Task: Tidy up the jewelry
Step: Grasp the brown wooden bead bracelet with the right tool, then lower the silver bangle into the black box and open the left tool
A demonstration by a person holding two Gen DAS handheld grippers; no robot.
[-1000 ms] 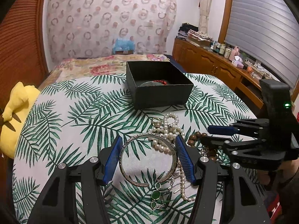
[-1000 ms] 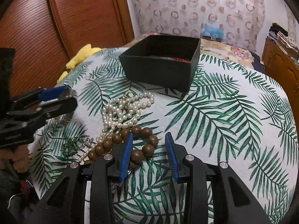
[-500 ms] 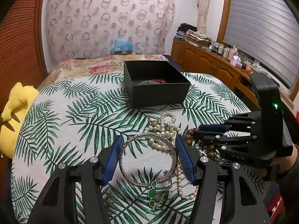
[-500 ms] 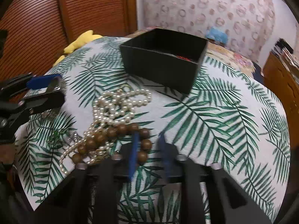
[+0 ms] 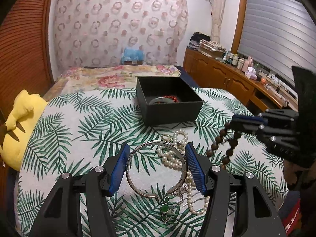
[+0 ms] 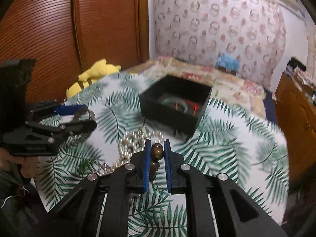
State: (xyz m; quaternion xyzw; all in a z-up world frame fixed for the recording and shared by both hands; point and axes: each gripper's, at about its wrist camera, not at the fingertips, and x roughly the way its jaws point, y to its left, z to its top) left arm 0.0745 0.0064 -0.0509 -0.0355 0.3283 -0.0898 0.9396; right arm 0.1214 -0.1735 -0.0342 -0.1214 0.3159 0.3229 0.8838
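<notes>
My left gripper (image 5: 157, 162) is shut on a silver bangle (image 5: 156, 169), held across its width just above the leaf-print cloth; it also shows in the right wrist view (image 6: 79, 116). My right gripper (image 6: 157, 154) is shut on a brown wooden bead bracelet (image 6: 157, 153), lifted off the table; in the left wrist view (image 5: 246, 122) the beads (image 5: 225, 144) dangle from it. A pearl necklace (image 5: 173, 154) and a green pendant (image 5: 165, 209) lie on the cloth. An open black box (image 5: 167, 102) stands beyond, with a clear bangle and red beads inside.
A yellow plush toy (image 5: 17, 124) lies at the table's left edge. A bed with a floral cover (image 5: 110, 77) is behind the table. A wooden sideboard (image 5: 237, 79) with small items runs along the right wall.
My right gripper closed on the wooden bead bracelet and lifted it off the table toward the box. My left gripper kept hold of the silver bangle and rose slightly.
</notes>
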